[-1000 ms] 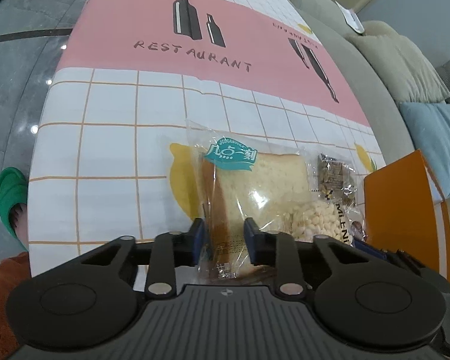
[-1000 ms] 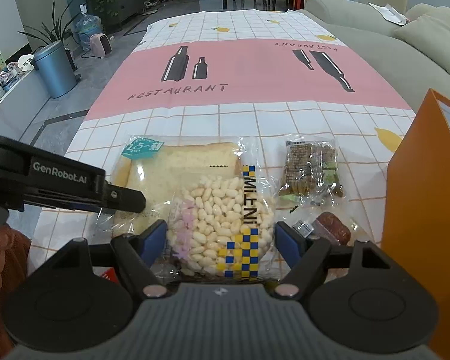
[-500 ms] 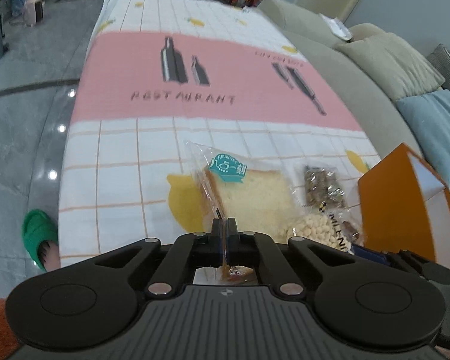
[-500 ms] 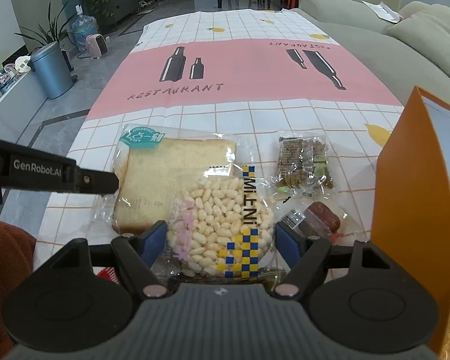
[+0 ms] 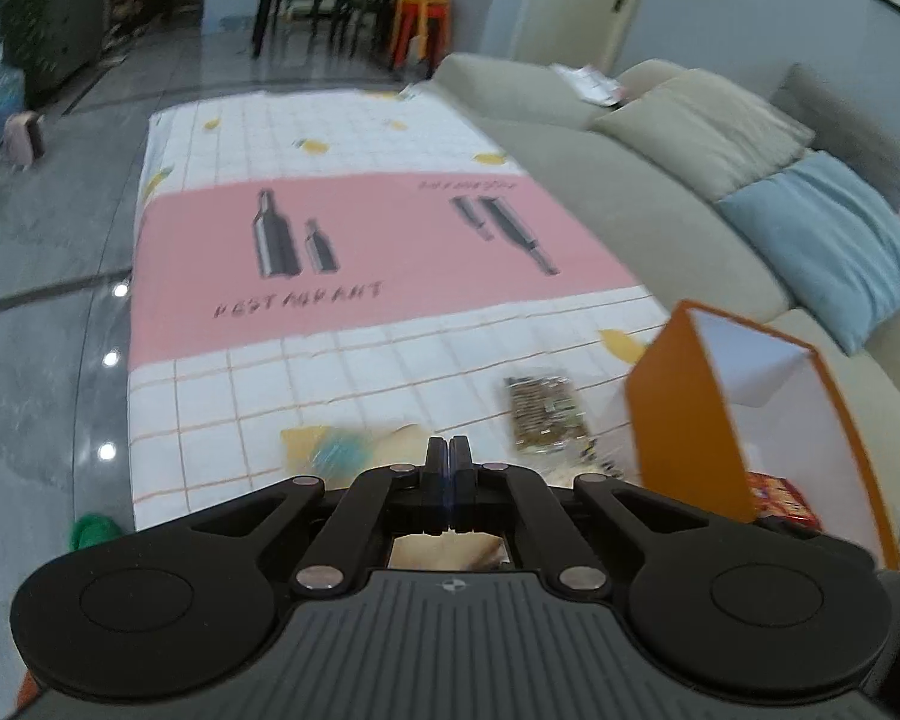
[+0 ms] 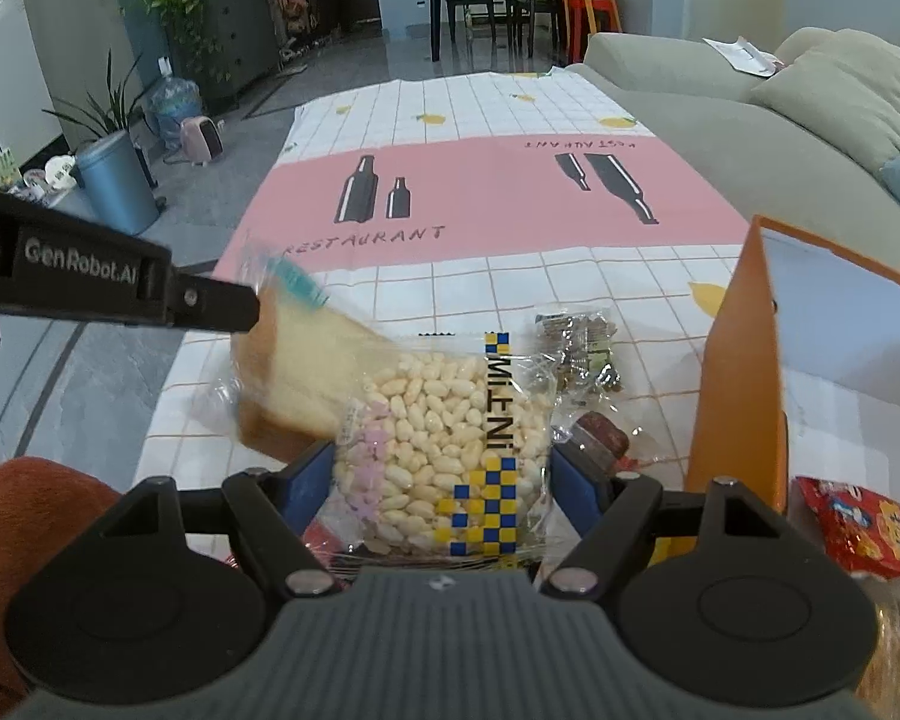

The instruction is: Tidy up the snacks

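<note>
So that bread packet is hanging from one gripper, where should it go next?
Probably sideways over the open orange box and then let go. The left gripper is shut on the bread packet, which hangs tilted above the table, and the box already holds a red snack packet.

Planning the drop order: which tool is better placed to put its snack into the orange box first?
Right, probably. The right tool holds the puffed-rice pack beside the orange box; the left tool lifts the bread packet farther away.

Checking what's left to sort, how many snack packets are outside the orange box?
5: bread packet in the left tongs, puffed-rice bag between the right tongs, two small packets beyond, red bag. Others may be hidden.
</note>
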### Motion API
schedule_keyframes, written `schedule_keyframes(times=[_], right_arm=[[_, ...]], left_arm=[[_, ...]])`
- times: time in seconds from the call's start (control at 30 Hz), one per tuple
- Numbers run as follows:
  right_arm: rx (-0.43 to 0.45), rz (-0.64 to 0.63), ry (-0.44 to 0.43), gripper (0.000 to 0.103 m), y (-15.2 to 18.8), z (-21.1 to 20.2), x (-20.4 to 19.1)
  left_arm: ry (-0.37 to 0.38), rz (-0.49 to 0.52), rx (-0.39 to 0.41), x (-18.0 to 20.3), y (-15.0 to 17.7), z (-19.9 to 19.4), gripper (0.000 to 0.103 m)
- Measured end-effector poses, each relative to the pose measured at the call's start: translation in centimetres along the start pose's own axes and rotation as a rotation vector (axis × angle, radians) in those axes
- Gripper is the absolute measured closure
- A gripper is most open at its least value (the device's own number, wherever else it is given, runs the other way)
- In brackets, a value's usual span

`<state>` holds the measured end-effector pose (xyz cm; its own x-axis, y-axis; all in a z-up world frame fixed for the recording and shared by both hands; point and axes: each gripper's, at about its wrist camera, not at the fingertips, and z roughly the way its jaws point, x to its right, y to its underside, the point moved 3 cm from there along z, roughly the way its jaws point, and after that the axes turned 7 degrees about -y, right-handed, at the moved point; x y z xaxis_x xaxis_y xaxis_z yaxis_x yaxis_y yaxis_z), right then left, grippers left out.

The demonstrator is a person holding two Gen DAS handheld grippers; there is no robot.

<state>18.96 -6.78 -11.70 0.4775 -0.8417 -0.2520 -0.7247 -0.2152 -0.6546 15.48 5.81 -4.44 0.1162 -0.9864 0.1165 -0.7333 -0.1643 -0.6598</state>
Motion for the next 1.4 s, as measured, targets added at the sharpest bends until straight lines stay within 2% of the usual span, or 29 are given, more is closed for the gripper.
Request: schedule_keyframes(times=[0.1, 0.17, 0.23, 0.3, 0.37, 0.43, 0.6, 0.77, 0.87, 1.0, 1.07, 1.2, 1.4], right_arm=[[0.006, 0.009, -0.017, 0.028, 0.7, -1.0, -0.3], [0.006, 0.001, -0.008, 0.028, 1.2, -1.3, -0.4], [-0.007, 0.007, -0.006, 0.028, 1.7, -1.2, -0.3], [-0.022, 0.025, -0.010, 0.028, 2.4, -0.9, -0.1], [-0.033, 0.035, -0.006, 0.028, 2.8, -0.5, 0.0], [-0.038, 0.035, -0.003, 0.028, 3.0, 0.0, 0.1], [-0.054, 0.028, -0.003, 0.028, 2.9, 1.5, 0.3], [-0.035, 0.021, -0.019, 0.028, 1.5, 3.0, -0.1], [-0.024, -0.011, -0.006, 0.028, 0.3, 4.3, -0.4], [-0.042, -0.045, 0.014, 0.028, -0.6, 6.5, -0.3], [-0.066, -0.065, 0.032, 0.028, -0.5, 7.6, -0.1], [-0.085, -0.046, 0.027, 0.028, 0.0, 8.7, 0.7], [-0.095, -0.021, -0.003, 0.027, 0.0, 9.2, 1.3]], left_arm=[[-0.027, 0.030, 0.001, 0.5, 0.6, -0.9, 0.103], [-0.051, 0.045, -0.049, 0.0, 1.4, -0.4, 0.101], [-0.075, 0.027, -0.107, -0.9, 2.5, 0.5, 0.091], [-0.085, 0.007, -0.158, -2.0, 3.6, 1.1, 0.063], [-0.087, -0.041, -0.197, -3.0, 4.7, 2.1, 0.052], [-0.075, -0.100, -0.231, -4.1, 5.5, 3.2, 0.050], [-0.026, -0.255, -0.239, -6.3, 5.9, 5.5, 0.031], [-0.049, -0.319, -0.246, -7.8, 5.5, 8.3, 0.030], [-0.026, -0.357, -0.265, -8.3, 5.5, 9.6, 0.030], [-0.036, -0.366, -0.292, -8.5, 5.8, 10.6, 0.030], [-0.028, -0.370, -0.288, -8.5, 6.0, 10.7, 0.026], [-0.027, -0.331, -0.273, -7.7, 5.9, 11.1, 0.016], [-0.054, -0.226, -0.249, -5.7, 5.7, 11.7, 0.012]])
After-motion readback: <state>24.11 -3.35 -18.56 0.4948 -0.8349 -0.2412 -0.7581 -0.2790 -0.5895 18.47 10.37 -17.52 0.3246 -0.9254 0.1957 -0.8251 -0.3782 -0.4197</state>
